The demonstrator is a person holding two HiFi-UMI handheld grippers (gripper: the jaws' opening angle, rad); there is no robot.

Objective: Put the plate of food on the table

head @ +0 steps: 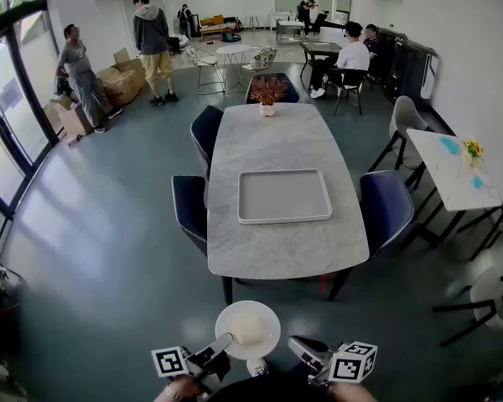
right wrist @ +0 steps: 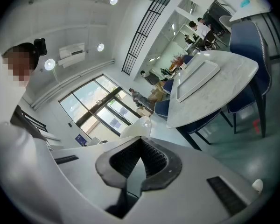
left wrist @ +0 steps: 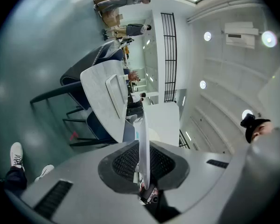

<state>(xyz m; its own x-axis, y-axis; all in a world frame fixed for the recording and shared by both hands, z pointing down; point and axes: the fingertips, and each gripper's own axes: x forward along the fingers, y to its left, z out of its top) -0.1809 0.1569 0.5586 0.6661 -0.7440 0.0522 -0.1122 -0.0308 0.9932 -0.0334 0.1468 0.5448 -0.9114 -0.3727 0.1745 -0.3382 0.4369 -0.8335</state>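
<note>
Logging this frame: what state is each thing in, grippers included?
plate: held level, not yet on the table
left gripper: shut on plate rim
right gripper: shut, empty
tray: empty, flat on table
chairs: drawn up to table

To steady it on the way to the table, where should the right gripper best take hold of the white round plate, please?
Probably the thin rim at the right near edge of the white round plate, coming in level from the right. The left gripper clamps the left near rim, so that side is free, and the right gripper, shut now, sits beside it.
</note>
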